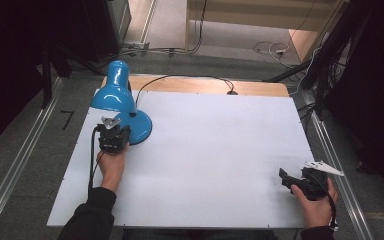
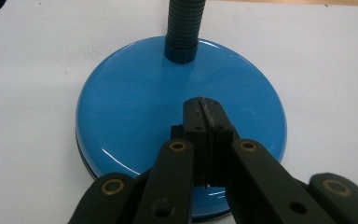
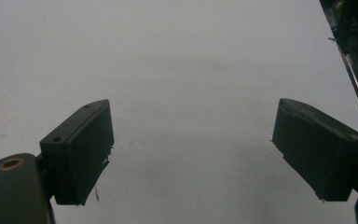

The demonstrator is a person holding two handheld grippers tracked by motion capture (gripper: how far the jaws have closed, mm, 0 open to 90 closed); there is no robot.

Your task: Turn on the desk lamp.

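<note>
Blue lamp base (image 2: 135, 107) under left gripper (image 2: 205, 114)

In the left gripper view, the lamp's neck (image 2: 182, 28) runs off the top edge, and the closed jaws hide part of its base (image 2: 135, 116). In the high view, the left gripper (image 1: 114, 136) covers the base's near edge at centre left.
</note>
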